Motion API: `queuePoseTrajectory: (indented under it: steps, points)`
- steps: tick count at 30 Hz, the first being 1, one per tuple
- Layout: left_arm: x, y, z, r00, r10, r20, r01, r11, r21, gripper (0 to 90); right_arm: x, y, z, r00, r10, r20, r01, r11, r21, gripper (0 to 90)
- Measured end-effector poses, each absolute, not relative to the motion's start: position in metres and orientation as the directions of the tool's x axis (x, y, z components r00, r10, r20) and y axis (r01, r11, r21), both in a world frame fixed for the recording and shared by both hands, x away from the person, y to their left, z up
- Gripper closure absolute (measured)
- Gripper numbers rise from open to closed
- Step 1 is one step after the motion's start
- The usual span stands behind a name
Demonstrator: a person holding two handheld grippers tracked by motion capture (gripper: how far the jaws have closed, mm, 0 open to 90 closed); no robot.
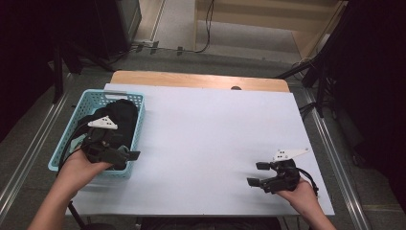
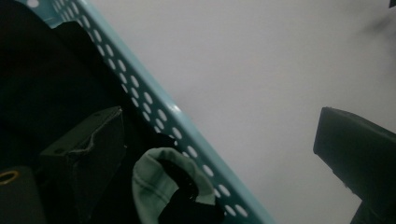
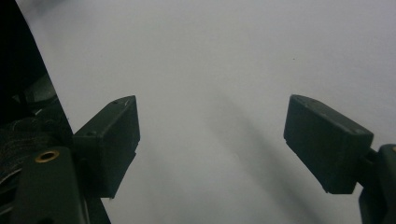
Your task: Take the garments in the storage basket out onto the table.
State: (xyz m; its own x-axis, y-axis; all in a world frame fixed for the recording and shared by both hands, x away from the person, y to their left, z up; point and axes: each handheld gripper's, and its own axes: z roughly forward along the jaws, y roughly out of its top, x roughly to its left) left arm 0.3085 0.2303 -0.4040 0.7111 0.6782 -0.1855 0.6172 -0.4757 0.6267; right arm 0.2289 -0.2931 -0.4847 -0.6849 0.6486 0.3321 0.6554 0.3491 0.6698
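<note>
A teal perforated basket [image 1: 137,125] stands at the table's left edge, with dark clothing [image 1: 122,112] piled inside. My left gripper [image 1: 130,154] hovers over the basket's near right corner, open and empty. In the left gripper view the basket's rim [image 2: 154,100] runs diagonally between the wide-apart jaws of the left gripper [image 2: 219,144], with no pad touching it. Inside lies a pale green cuff [image 2: 152,179] around dark fabric. My right gripper [image 1: 257,174] rests low at the table's near right, open, pointing left. The right gripper [image 3: 212,135] has bare white surface between its jaws.
A white sheet [image 1: 215,134] covers the table, and a wooden strip [image 1: 191,79] shows along the far edge. Dark stands [image 1: 57,67] and cables [image 1: 206,28] occupy the floor beyond. Metal rails [image 1: 335,153] run along the table's sides.
</note>
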Motion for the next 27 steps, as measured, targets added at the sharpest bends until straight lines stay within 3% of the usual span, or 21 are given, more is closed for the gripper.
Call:
queuePoseTrajectory:
  steps: [8,22,27]
  points:
    - [0.313,0.246,-0.398,0.689,0.713,-0.130,0.611,-0.476,0.632,4.7,0.228,-0.293,-0.483,-0.688,0.646,0.329,0.648,0.345,0.679,17.2]
    - [0.331,0.262,-0.404,0.665,0.738,-0.117,0.632,-0.473,0.614,4.2,0.228,-0.292,-0.484,-0.687,0.644,0.335,0.653,0.347,0.673,17.2]
    - [0.339,0.265,-0.406,0.657,0.743,-0.130,0.637,-0.454,0.623,0.0,0.228,-0.292,-0.484,-0.688,0.644,0.335,0.653,0.347,0.673,17.2]
